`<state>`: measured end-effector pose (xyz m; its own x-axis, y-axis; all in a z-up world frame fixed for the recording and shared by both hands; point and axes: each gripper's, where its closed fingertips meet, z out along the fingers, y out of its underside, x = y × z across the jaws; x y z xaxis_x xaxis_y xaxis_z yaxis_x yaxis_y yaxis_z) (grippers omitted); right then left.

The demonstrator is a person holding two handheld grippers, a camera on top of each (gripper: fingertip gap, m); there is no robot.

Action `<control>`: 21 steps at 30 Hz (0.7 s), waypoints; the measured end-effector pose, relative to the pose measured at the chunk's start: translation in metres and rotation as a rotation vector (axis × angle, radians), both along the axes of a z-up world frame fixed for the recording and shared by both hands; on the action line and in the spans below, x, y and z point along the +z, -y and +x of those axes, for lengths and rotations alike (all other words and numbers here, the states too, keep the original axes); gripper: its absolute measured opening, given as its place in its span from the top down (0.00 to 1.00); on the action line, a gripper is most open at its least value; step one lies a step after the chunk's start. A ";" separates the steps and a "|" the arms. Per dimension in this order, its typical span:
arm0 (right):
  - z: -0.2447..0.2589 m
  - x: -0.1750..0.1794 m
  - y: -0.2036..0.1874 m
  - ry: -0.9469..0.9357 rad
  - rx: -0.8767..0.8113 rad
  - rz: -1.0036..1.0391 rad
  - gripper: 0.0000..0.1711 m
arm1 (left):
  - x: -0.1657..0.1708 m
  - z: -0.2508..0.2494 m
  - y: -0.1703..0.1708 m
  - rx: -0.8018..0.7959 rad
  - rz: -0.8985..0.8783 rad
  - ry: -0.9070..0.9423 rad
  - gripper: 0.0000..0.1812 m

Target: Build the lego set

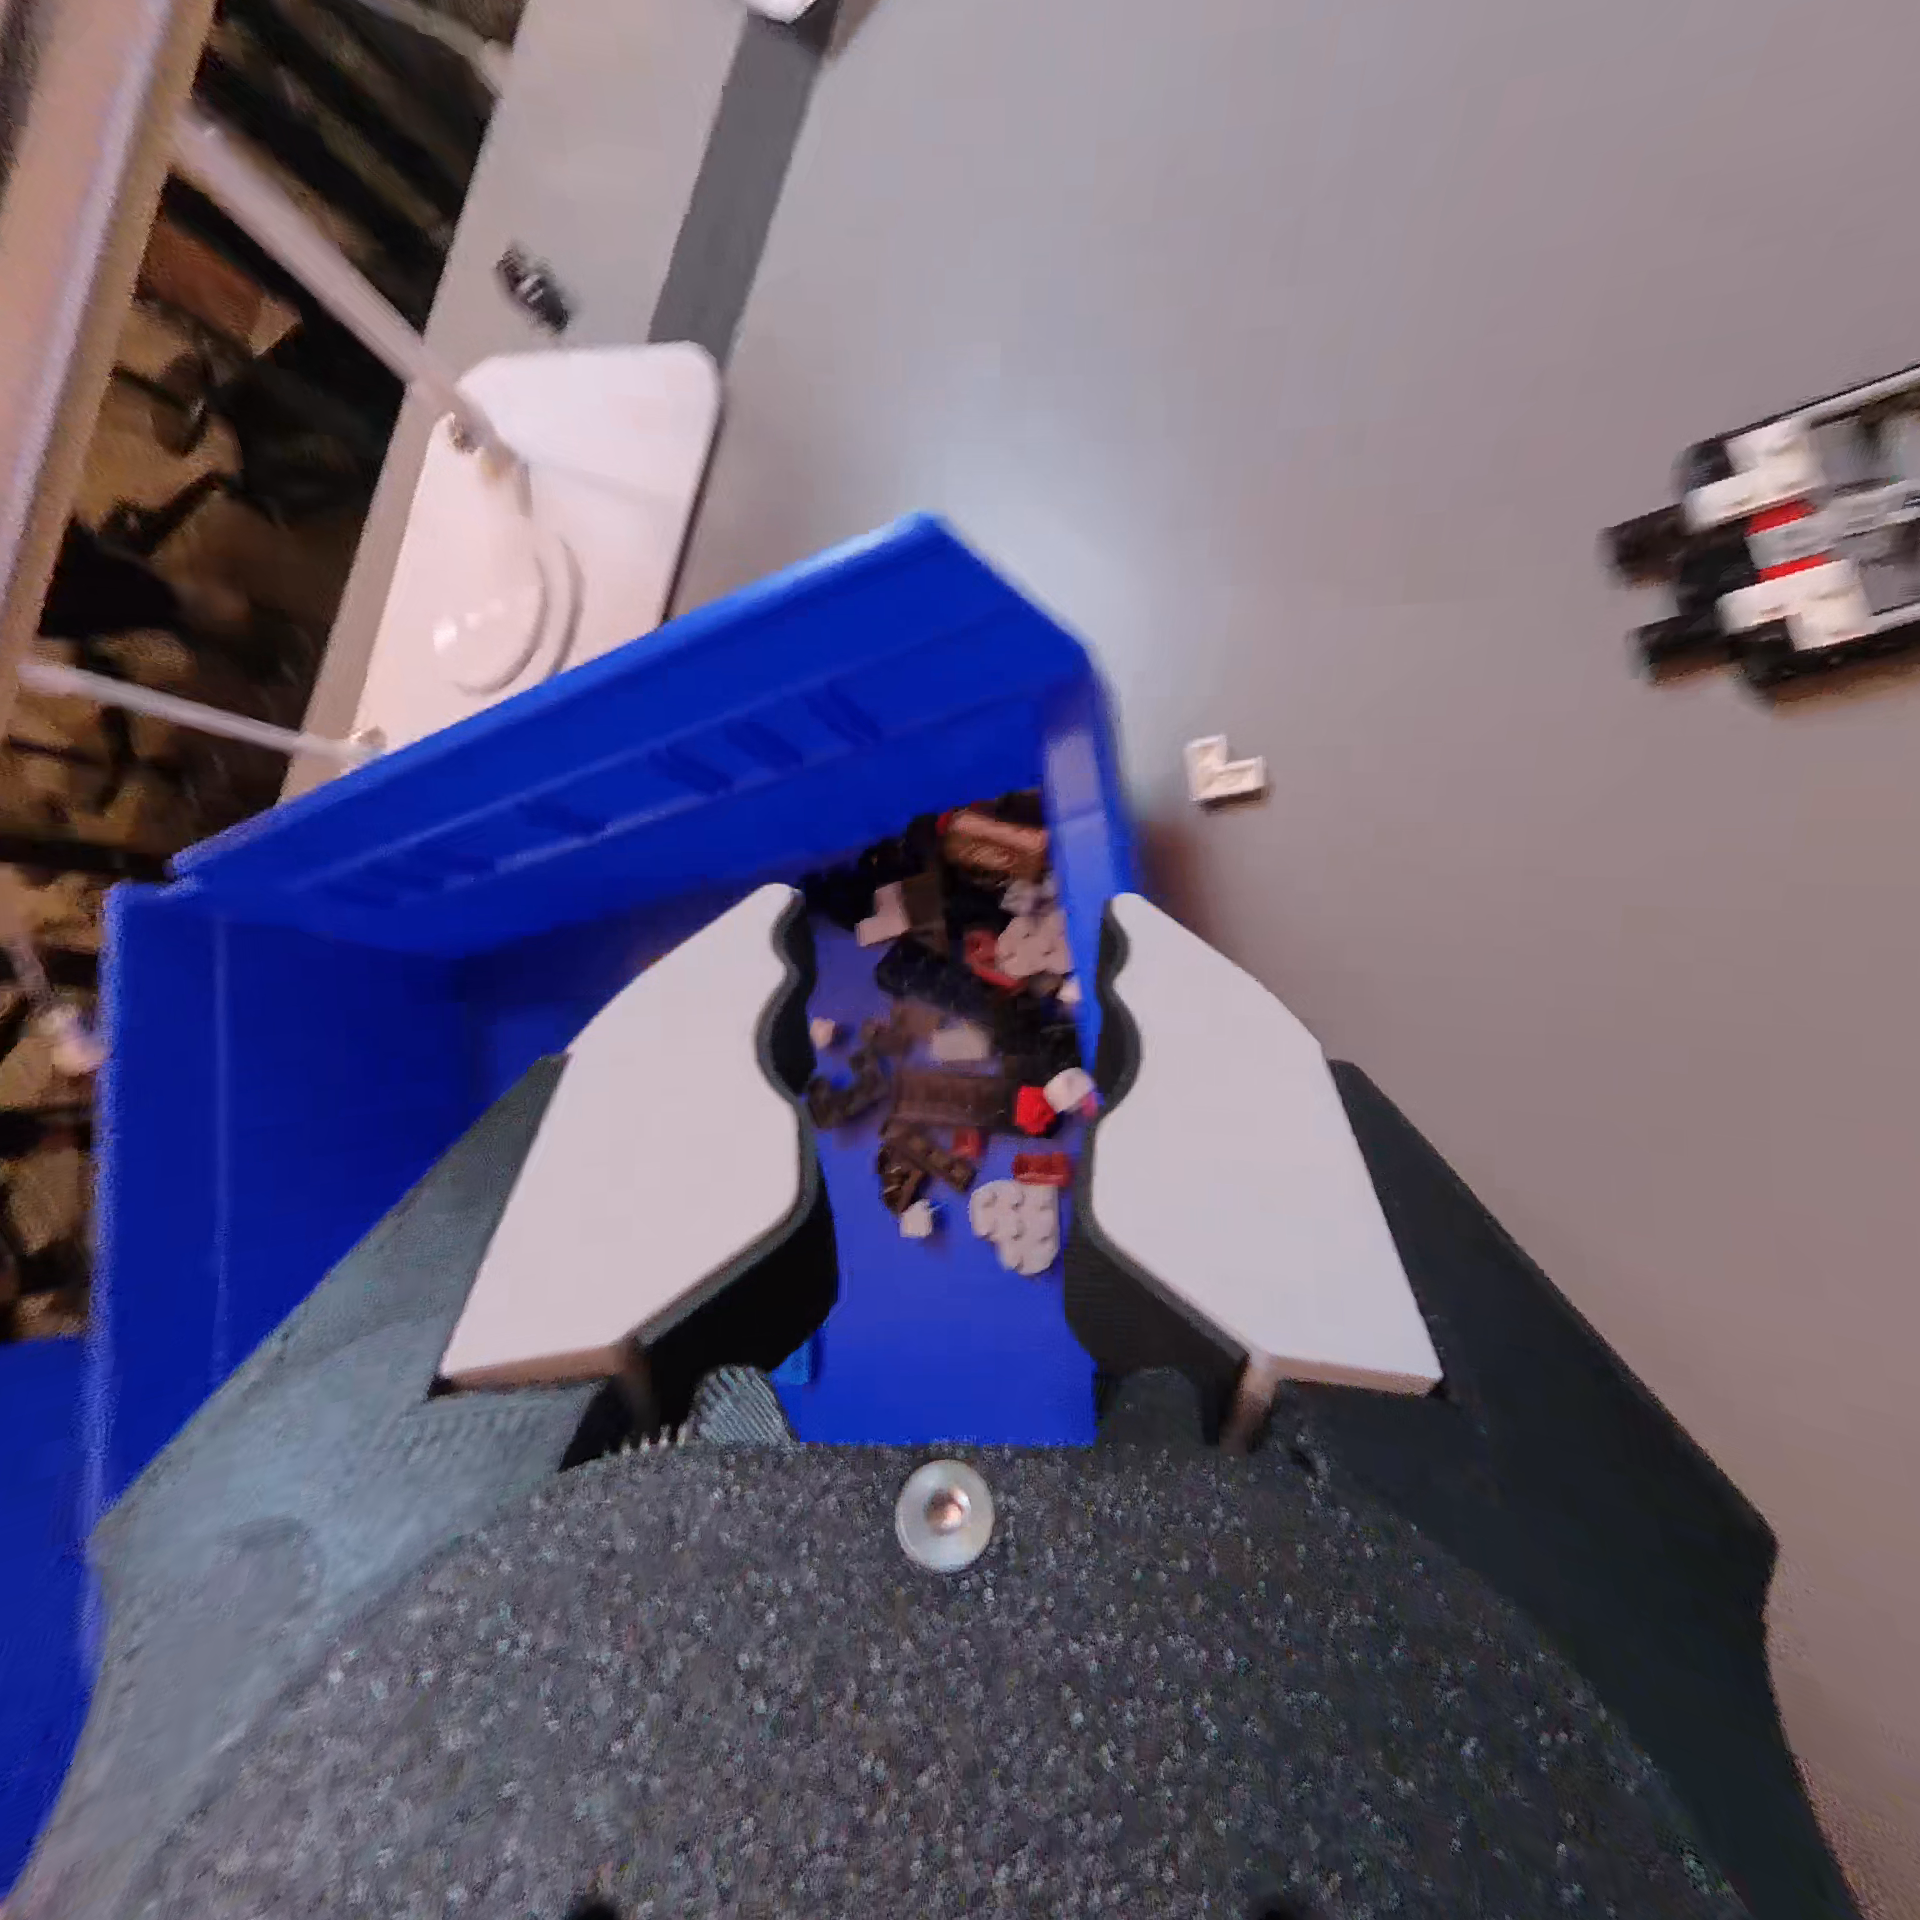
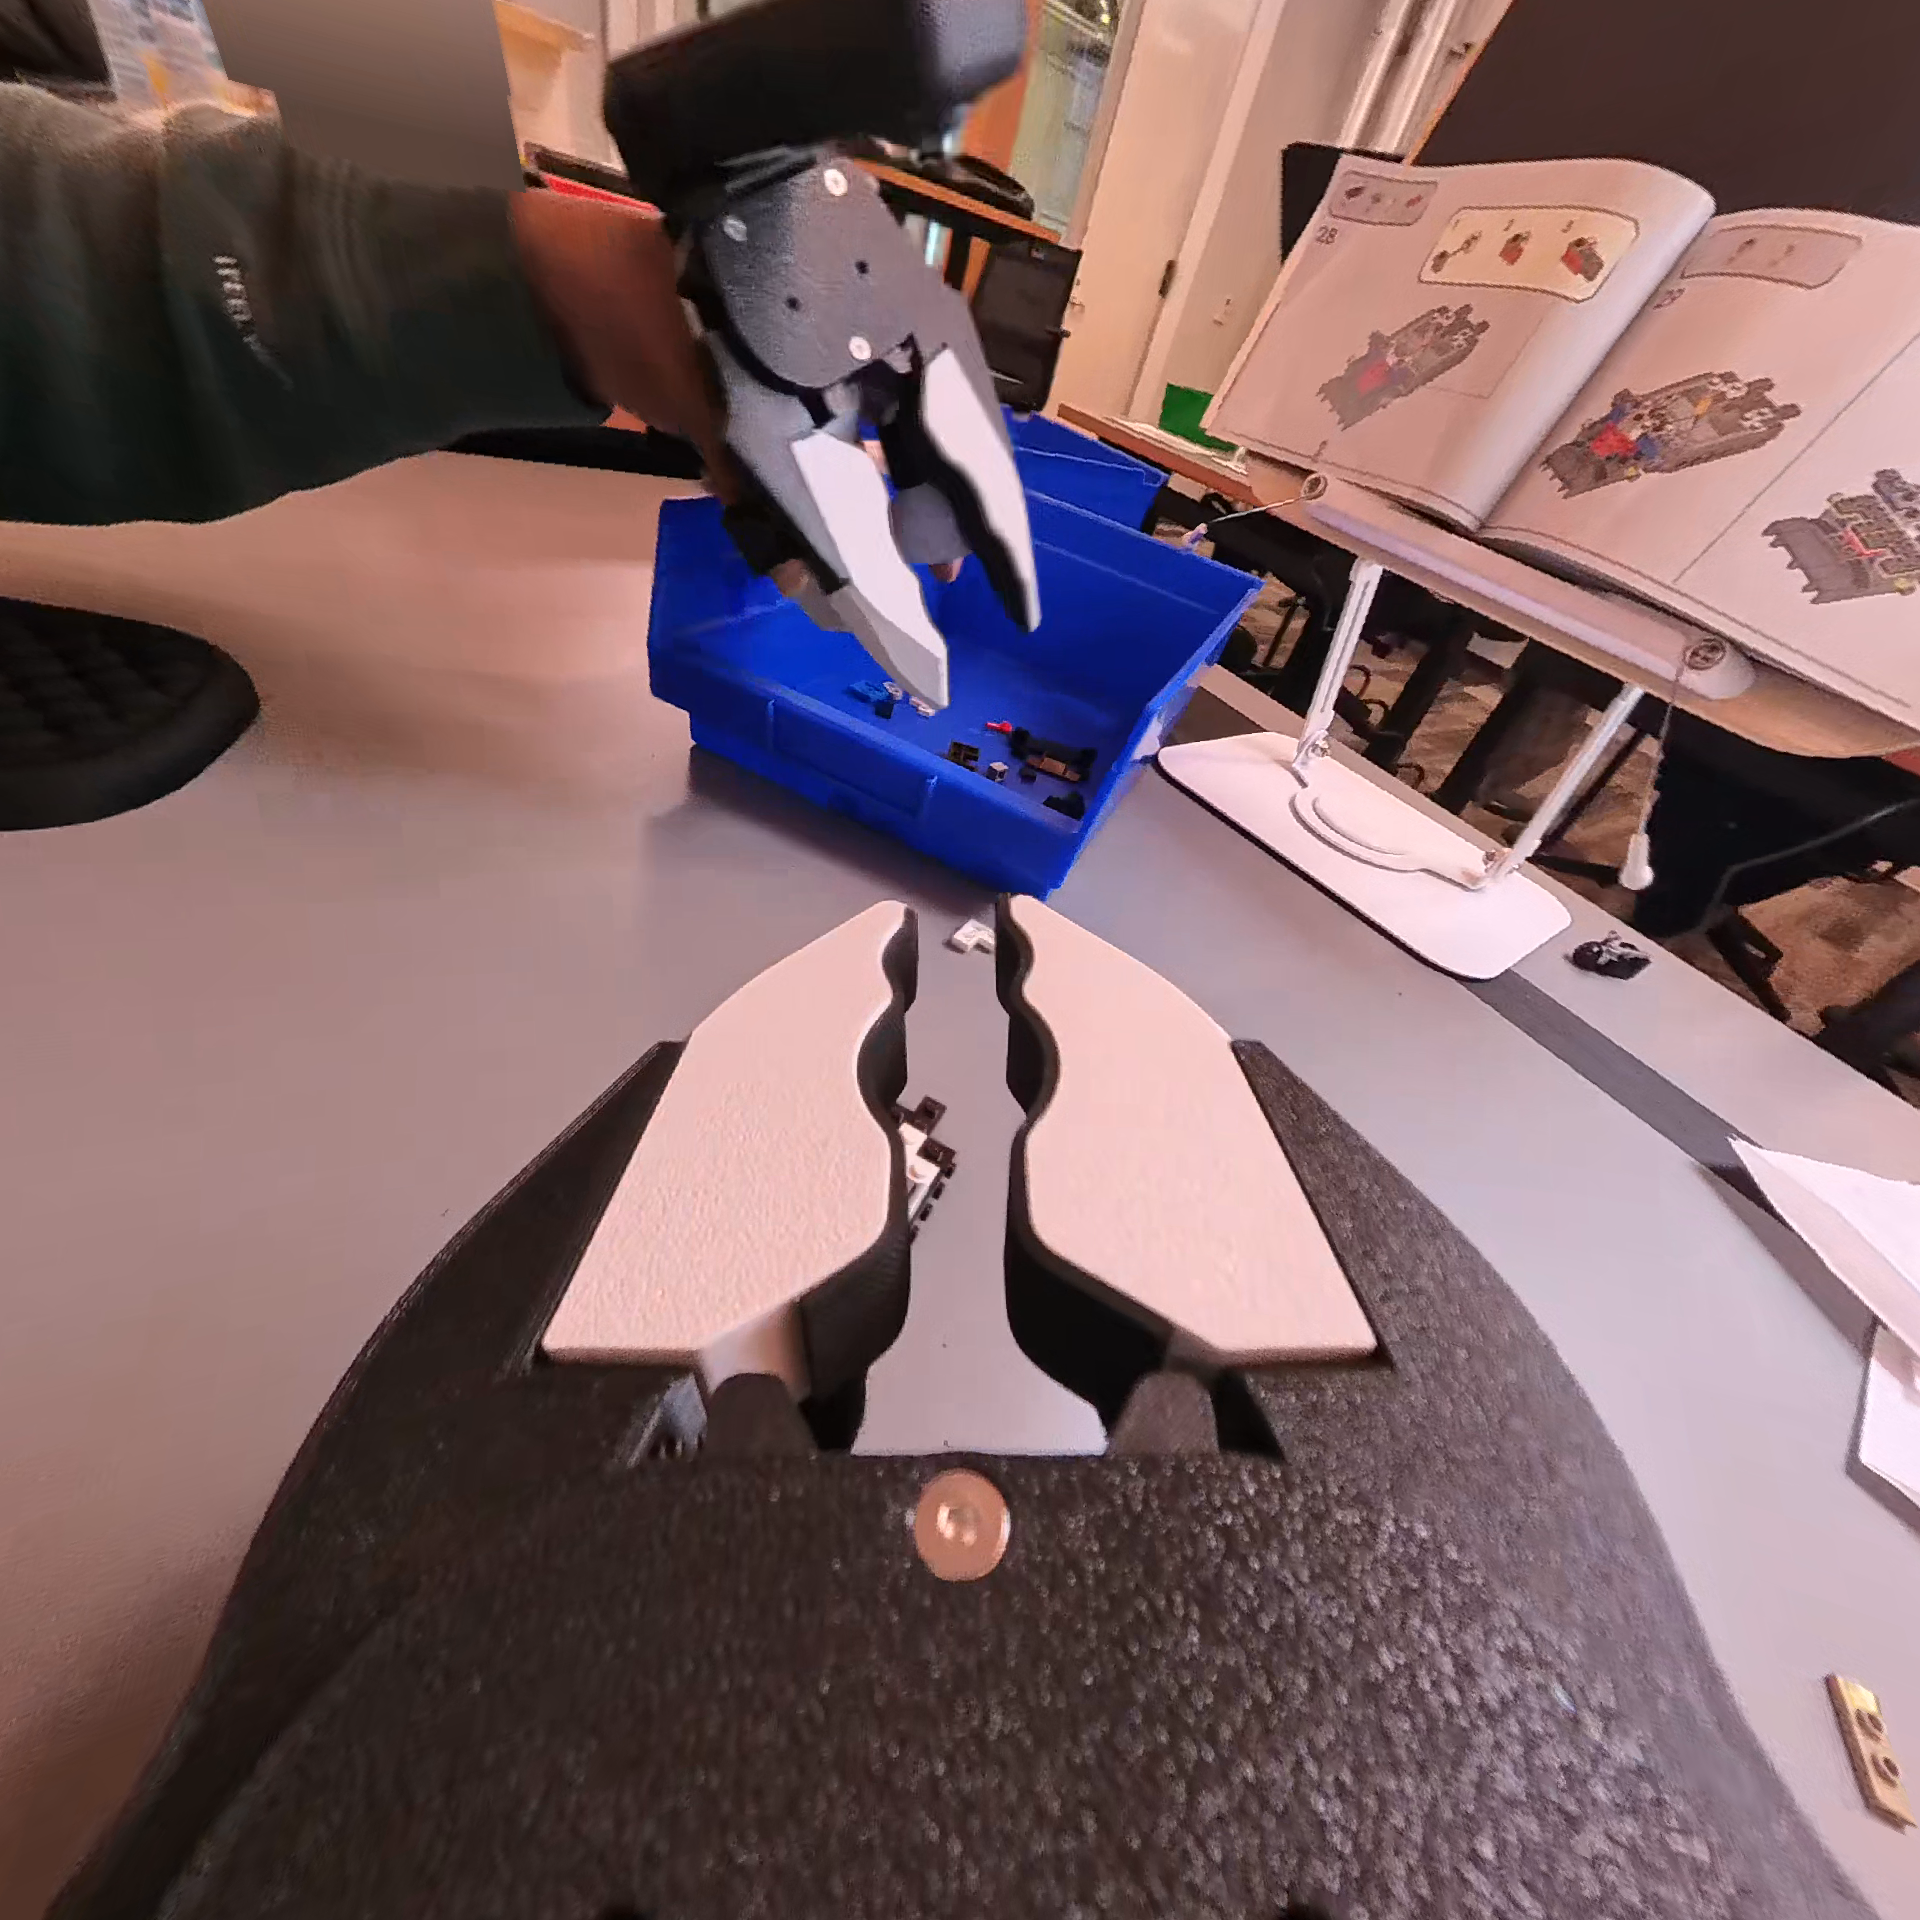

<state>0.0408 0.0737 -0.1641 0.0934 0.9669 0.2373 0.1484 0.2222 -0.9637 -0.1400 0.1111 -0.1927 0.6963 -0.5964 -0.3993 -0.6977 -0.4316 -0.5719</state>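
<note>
1. While its two white-faced fingers stand spread wide with nothing between them, the left tool (image 1: 945,935) hangs over the blue bin (image 1: 343,1039), pointed down at the loose heap of small building bricks (image 1: 956,1039) on the bin floor; motion blur softens the whole left wrist view.
2. Seen from the right wrist view, the same left tool (image 2: 987,655) is tilted down into the bin (image 2: 831,748), its tips above the bricks (image 2: 1029,758), and a dark green sleeve (image 2: 208,301) leads to it from the left.
3. Closest to the other camera, the right tool (image 2: 956,925) is low over the grey desk (image 2: 312,987) with only a narrow gap between its fingers and nothing gripped in that gap.
4. Under its left finger a small black and white brick assembly (image 2: 925,1153) sits on the desk, partly hidden.
5. Just past the tips lies a small white brick (image 2: 969,937), between the right tool and the bin.
6. Farther right, a white stand (image 2: 1382,862) holds an open instruction booklet (image 2: 1558,343).
7. Well to the right of the bin in the left wrist view, a part-built black, white and red model (image 1: 1787,561) rests on the desk, blurred.
</note>
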 end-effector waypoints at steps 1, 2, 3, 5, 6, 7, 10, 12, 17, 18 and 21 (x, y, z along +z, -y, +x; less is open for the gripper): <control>0.000 0.000 -0.003 -0.004 -0.009 -0.011 0.92 | -0.002 0.013 0.005 -0.042 -0.022 0.031 0.78; 0.001 -0.001 -0.005 -0.007 -0.017 -0.023 0.92 | -0.007 0.029 0.011 -0.094 -0.057 0.060 0.83; 0.001 -0.002 -0.008 -0.006 -0.024 -0.035 0.92 | -0.016 0.044 0.018 -0.139 -0.109 0.071 0.87; 0.003 -0.003 -0.012 -0.002 -0.041 -0.054 0.93 | -0.043 0.056 0.027 -0.128 -0.245 0.034 0.93; 0.004 -0.004 -0.013 0.000 -0.050 -0.059 0.93 | -0.058 0.057 0.030 -0.077 -0.328 0.019 0.93; 0.005 -0.005 -0.014 0.004 -0.057 -0.061 0.93 | -0.070 0.057 0.030 -0.018 -0.394 0.017 0.90; 0.009 -0.006 -0.015 0.010 -0.073 -0.058 0.93 | -0.077 0.066 0.016 0.070 -0.396 0.077 0.94; 0.012 -0.006 -0.017 0.014 -0.085 -0.060 0.93 | -0.080 0.062 0.006 0.104 -0.374 0.032 0.90; 0.016 -0.005 -0.022 0.007 -0.088 -0.101 0.94 | -0.086 0.061 -0.004 0.143 -0.420 0.037 0.81; 0.017 -0.006 -0.022 0.010 -0.088 -0.109 0.94 | -0.087 0.062 -0.005 0.143 -0.437 0.054 0.82; 0.018 -0.009 -0.024 0.021 -0.090 -0.126 0.94 | -0.088 0.064 -0.004 0.135 -0.506 0.076 0.86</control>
<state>0.0586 0.0974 -0.1732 0.1773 0.9771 0.1176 0.1824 0.0848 -0.9796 -0.0765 0.1151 -0.2809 0.7960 -0.6046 -0.0298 -0.5814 -0.7500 -0.3155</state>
